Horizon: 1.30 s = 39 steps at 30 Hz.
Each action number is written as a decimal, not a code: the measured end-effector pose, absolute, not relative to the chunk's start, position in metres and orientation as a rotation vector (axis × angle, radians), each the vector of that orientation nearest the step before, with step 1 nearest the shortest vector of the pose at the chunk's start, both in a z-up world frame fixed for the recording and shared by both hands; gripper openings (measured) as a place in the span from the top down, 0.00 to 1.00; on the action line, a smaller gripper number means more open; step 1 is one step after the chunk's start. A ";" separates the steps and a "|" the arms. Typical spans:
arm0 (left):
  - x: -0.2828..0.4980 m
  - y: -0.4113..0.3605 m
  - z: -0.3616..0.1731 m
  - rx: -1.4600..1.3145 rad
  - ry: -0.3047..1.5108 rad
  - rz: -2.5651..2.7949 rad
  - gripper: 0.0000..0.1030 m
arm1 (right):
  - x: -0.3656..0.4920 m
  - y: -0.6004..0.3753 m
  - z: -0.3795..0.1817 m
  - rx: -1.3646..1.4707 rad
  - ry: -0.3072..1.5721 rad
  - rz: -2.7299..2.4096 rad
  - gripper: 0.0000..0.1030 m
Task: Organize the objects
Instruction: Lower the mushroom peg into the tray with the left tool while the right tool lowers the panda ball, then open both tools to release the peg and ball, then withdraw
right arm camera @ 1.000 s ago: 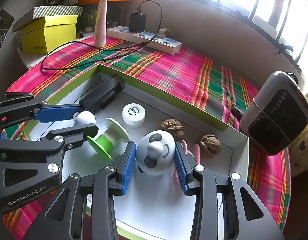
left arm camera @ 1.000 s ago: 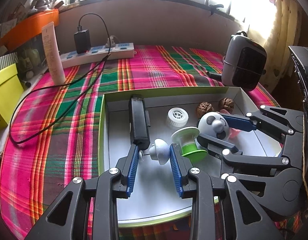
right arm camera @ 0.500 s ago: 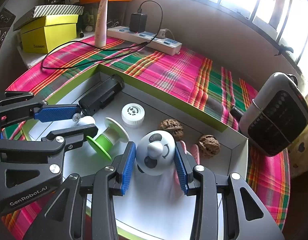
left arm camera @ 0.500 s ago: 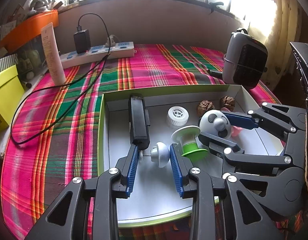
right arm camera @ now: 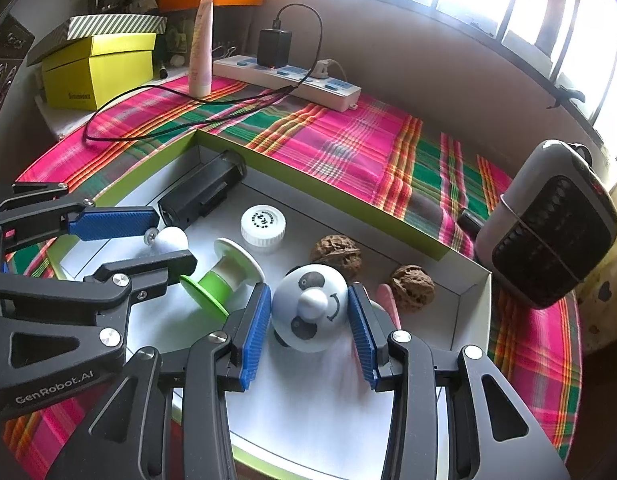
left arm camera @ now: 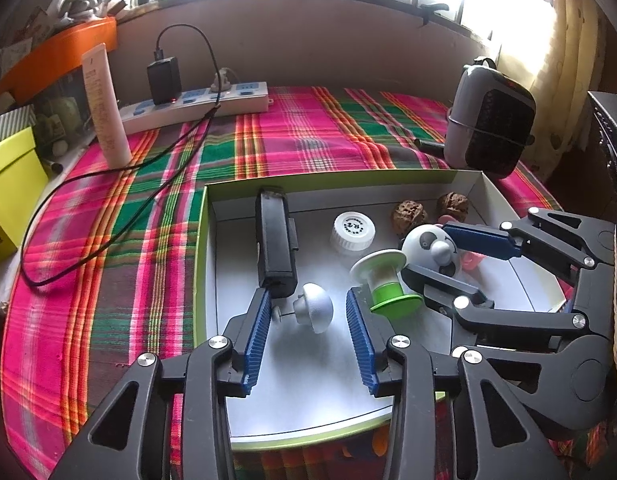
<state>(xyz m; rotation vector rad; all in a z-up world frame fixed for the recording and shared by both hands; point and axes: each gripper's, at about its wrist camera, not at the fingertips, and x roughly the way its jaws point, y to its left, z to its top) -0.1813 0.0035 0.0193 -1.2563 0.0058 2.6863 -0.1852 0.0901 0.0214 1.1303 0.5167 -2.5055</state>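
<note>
A white-lined box with a green rim (left arm camera: 200,240) (right arm camera: 474,312) lies on the plaid cloth. My left gripper (left arm camera: 308,306) (right arm camera: 166,240) is open inside it, around a small white mushroom-shaped knob (left arm camera: 316,312) (right arm camera: 170,239) that lies on the box floor, free of both pads. My right gripper (right arm camera: 310,306) (left arm camera: 432,250) is shut on a white panda-face ball (right arm camera: 310,312) (left arm camera: 428,246). A green-and-white spool (left arm camera: 386,280) (right arm camera: 220,276) lies tilted between the two grippers.
Also in the box are a black rectangular device (left arm camera: 276,240) (right arm camera: 204,196), a white screw cap (left arm camera: 352,230) (right arm camera: 263,224), two walnuts (left arm camera: 408,214) (right arm camera: 412,288) and something pink (right arm camera: 388,300). A grey fan heater (left arm camera: 488,120), a power strip (left arm camera: 196,106), a black cable, a tube and a yellow box (right arm camera: 96,68) stand around.
My left gripper's jaws have opened wider and let the white knob go. It now lies loose between them. My right gripper has kept its hold on the panda ball.
</note>
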 end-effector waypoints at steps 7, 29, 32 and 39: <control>-0.179 0.003 0.021 -1.256 0.001 2.688 0.62 | -0.182 0.092 0.025 1.123 0.513 -2.512 0.56; -0.158 0.003 0.040 -1.189 -0.032 2.698 0.61 | -0.160 0.109 0.036 1.117 0.403 -2.579 0.56; -0.151 0.002 0.042 -1.182 -0.041 2.699 0.61 | -0.155 0.112 0.038 1.119 0.385 -2.588 0.56; -0.141 -0.002 0.045 -1.173 -0.062 2.701 0.61 | -0.142 0.117 0.042 1.114 0.338 -2.613 0.56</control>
